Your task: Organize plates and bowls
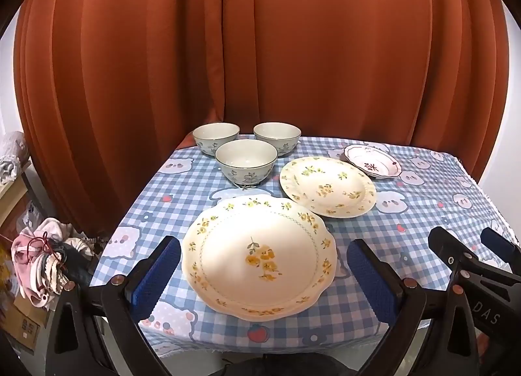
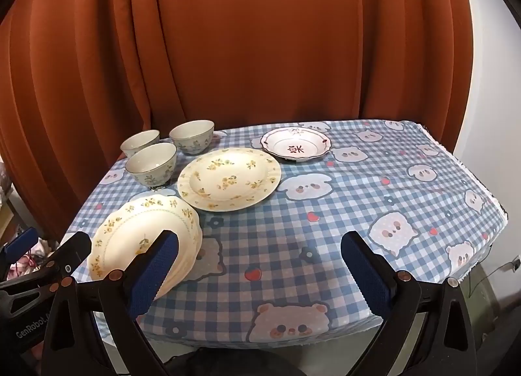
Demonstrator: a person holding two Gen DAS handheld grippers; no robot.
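Scalloped cream plate (image 1: 259, 258) — yellow flowers, three leaf-patterned bowls (image 1: 246, 161) behind

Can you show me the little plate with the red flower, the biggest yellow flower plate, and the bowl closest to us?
Small white plate with red flower (image 2: 295, 144): right wrist view, on its centre well.
Large cream scalloped plate with yellow flowers (image 1: 259, 257): left wrist view, on its middle.
Nearest pale-blue ceramic bowl (image 1: 246, 161): left wrist view, on its inside.

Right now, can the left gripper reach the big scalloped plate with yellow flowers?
Probably yes. The left gripper is open, the big scalloped plate with yellow flowers lies right ahead between its fingers, and nothing blocks it.
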